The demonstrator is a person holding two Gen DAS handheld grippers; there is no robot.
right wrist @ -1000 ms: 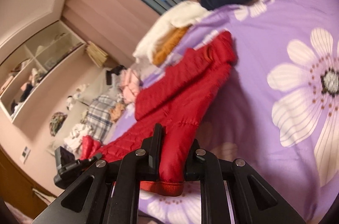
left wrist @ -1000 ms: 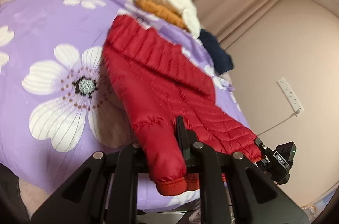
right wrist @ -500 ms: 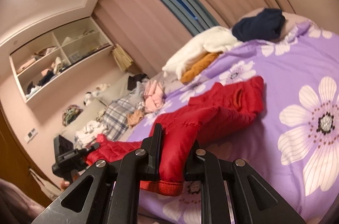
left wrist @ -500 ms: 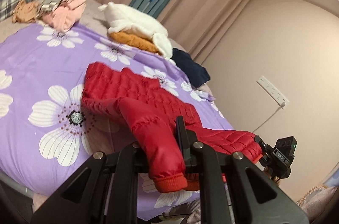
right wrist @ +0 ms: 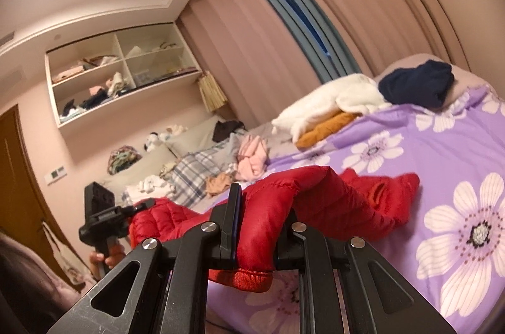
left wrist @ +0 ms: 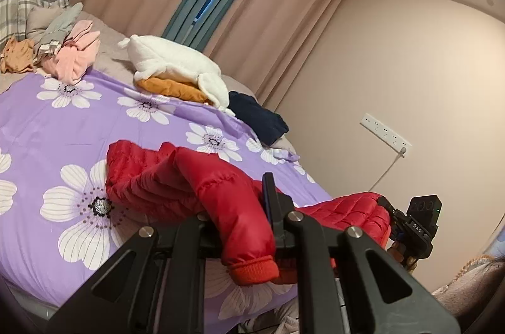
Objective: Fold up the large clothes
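A red quilted puffer jacket (left wrist: 151, 176) lies partly on the bed, its near end lifted. In the left wrist view my left gripper (left wrist: 243, 217) is shut on one sleeve just above its ribbed cuff (left wrist: 252, 271), which hangs below the fingers. In the right wrist view my right gripper (right wrist: 258, 226) is shut on the other sleeve (right wrist: 277, 195) above its cuff (right wrist: 249, 275). Each view shows the other gripper off to the side, level with it: the right one (left wrist: 391, 214) and the left one (right wrist: 139, 207), both pinching red fabric. The jacket's body (right wrist: 388, 192) sags onto the cover.
The bed has a purple cover with white flowers (left wrist: 63, 119). At its far side lie a white fleece on an orange garment (left wrist: 176, 65), a navy garment (left wrist: 258, 116) and pink clothes (left wrist: 75, 56). A socket strip (left wrist: 385, 132) is on the wall; shelves (right wrist: 120, 75) hang above plaid bedding.
Both grippers have risen with the sleeves and rolled toward level. The jacket, flat on the bed before, has been pulled up at its near end and bunches in the middle.
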